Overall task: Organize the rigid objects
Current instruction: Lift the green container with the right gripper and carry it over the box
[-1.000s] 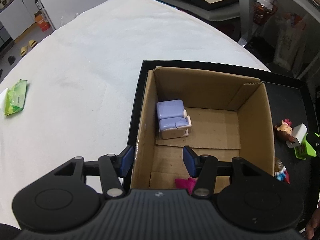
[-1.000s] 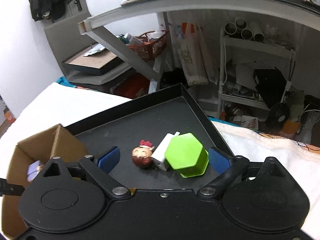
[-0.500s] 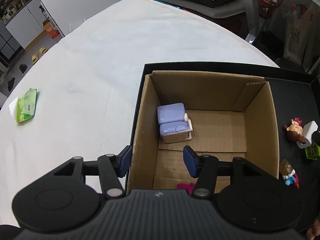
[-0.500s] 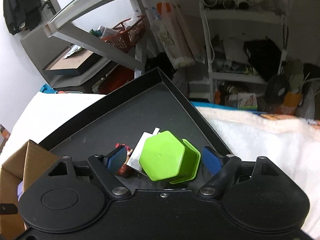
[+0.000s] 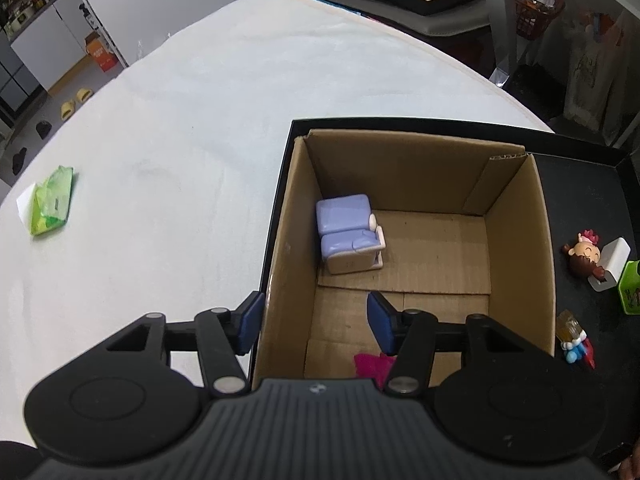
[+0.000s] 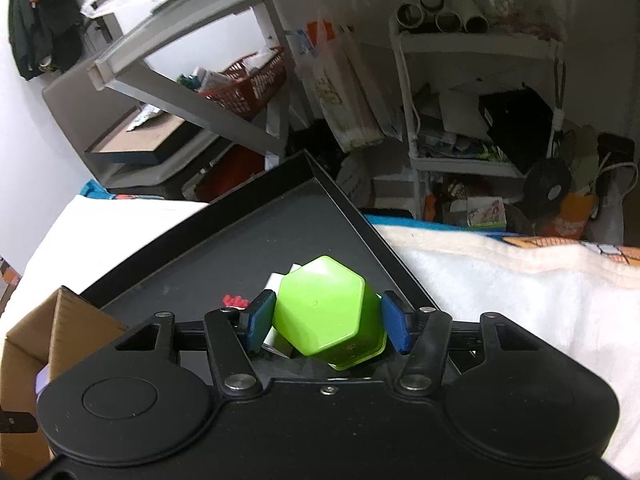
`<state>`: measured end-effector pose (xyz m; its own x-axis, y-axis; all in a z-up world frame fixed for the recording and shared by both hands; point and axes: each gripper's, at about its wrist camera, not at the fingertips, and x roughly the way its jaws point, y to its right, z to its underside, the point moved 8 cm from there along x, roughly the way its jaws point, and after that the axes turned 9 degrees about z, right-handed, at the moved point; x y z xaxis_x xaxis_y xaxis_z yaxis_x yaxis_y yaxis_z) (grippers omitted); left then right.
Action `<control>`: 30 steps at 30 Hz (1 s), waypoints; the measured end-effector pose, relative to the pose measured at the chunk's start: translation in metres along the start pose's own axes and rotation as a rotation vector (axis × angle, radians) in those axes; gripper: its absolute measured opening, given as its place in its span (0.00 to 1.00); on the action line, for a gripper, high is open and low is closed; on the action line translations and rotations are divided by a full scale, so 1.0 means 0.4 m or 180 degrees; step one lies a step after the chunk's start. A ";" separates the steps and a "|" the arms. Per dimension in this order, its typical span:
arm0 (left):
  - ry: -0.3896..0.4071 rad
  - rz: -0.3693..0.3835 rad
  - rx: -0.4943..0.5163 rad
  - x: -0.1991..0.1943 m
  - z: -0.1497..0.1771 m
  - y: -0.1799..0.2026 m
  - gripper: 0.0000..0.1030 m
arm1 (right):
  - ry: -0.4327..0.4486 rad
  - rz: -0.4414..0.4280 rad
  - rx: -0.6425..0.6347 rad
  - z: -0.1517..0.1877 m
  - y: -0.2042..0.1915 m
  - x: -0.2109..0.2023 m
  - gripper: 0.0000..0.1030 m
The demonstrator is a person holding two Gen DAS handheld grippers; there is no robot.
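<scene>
A cardboard box [image 5: 516, 240] stands in a black tray [image 5: 580, 184]. It holds a lilac toy armchair [image 5: 348, 232] and a pink item [image 5: 370, 364]. My left gripper [image 5: 314, 322] is open and straddles the box's left wall. On the tray right of the box lie a brown-haired doll [image 5: 584, 258], a white block [image 5: 612, 264], a small figure [image 5: 574, 342] and a green hexagonal cup [image 5: 630, 286]. In the right wrist view my right gripper [image 6: 326, 322] has closed around the green hexagonal cup [image 6: 324, 308], with both pads against its sides.
A green packet [image 5: 52, 200] lies on the white tablecloth [image 5: 180, 140] far left. The cardboard box [image 6: 36, 344] shows at the left of the right wrist view. Cluttered shelves [image 6: 460, 120] and a metal frame stand beyond the table edge.
My right gripper moved forward over the green cup and its fingers closed in onto its sides. My left gripper stayed open at the box, with the view shifting slightly.
</scene>
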<state>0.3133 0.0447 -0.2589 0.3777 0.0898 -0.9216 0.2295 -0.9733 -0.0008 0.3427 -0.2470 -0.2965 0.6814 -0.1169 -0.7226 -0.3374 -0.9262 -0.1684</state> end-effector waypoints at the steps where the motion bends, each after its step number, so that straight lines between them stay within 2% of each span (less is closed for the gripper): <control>1: -0.0009 0.0026 -0.0017 0.001 0.004 -0.003 0.53 | 0.0016 -0.0022 -0.0001 -0.002 -0.002 -0.008 0.54; 9: -0.0001 0.0169 -0.0119 0.005 0.018 -0.024 0.53 | 0.0053 -0.0250 -0.0285 -0.008 -0.052 -0.051 0.54; 18: 0.0069 0.0199 0.0034 0.024 0.024 -0.038 0.53 | 0.0205 -0.0417 -0.0659 -0.006 -0.129 -0.125 0.54; 21: 0.0135 0.0188 0.0090 0.033 0.023 -0.044 0.53 | 0.0210 -0.0397 -0.0764 -0.002 -0.151 -0.137 0.54; 30: 0.0179 0.0483 -0.0011 0.046 0.023 -0.064 0.53 | 0.0282 -0.0214 -0.1087 0.017 -0.214 -0.167 0.54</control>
<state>0.3061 0.0691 -0.2794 0.4579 -0.0463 -0.8878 0.1691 -0.9759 0.1381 0.3216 -0.1572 -0.2384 0.7534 -0.0683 -0.6540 -0.0636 -0.9975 0.0310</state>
